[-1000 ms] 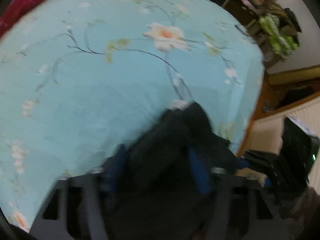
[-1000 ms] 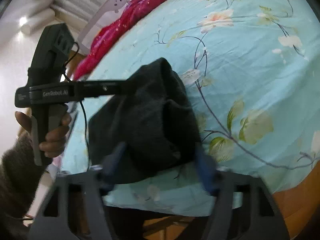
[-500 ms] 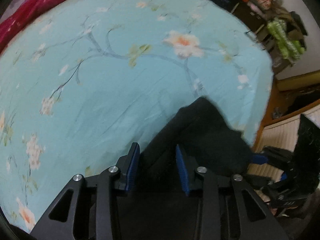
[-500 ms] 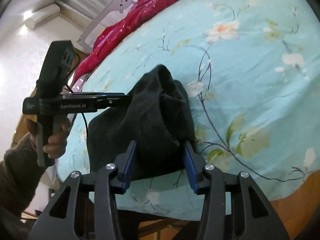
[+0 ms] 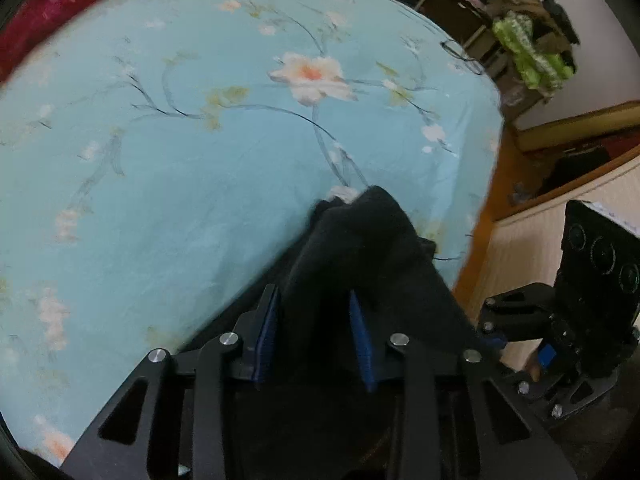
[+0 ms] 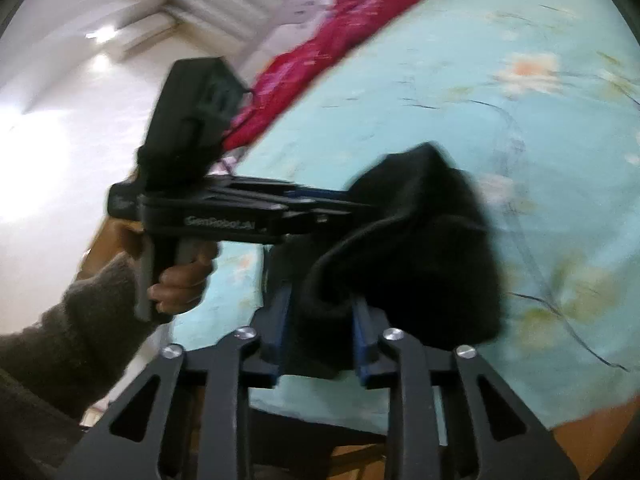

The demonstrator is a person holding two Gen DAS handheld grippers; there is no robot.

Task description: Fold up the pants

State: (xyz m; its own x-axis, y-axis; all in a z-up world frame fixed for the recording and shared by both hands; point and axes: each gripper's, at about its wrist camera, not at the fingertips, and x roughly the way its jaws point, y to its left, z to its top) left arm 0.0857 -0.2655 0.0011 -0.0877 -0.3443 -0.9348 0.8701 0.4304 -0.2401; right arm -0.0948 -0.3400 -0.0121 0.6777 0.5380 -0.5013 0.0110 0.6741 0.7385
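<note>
The black pants [image 5: 360, 248] hang bunched between both grippers above the near corner of a light blue floral bed sheet [image 5: 180, 160]. My left gripper [image 5: 316, 320] is shut on one part of the pants, cloth filling the gap between its blue pads. My right gripper [image 6: 320, 320] is shut on another part of the pants [image 6: 420, 248]. In the right wrist view the left gripper [image 6: 352, 204] reaches in from the left, held by a hand, and bites the pants' upper edge. The right gripper's body [image 5: 568, 320] shows at the right of the left wrist view.
A red blanket [image 6: 320, 60] lies along the far side of the bed. The bed's edge and wooden floor [image 5: 480, 232] are close on the right. A cluttered shelf with clothes [image 5: 528, 52] stands beyond the bed. A radiator and white wall [image 6: 120, 20] are at the left.
Both grippers have lifted and swung with the pants; the two grippers are closer together and the cloth is more bunched. The right view is now motion blurred.
</note>
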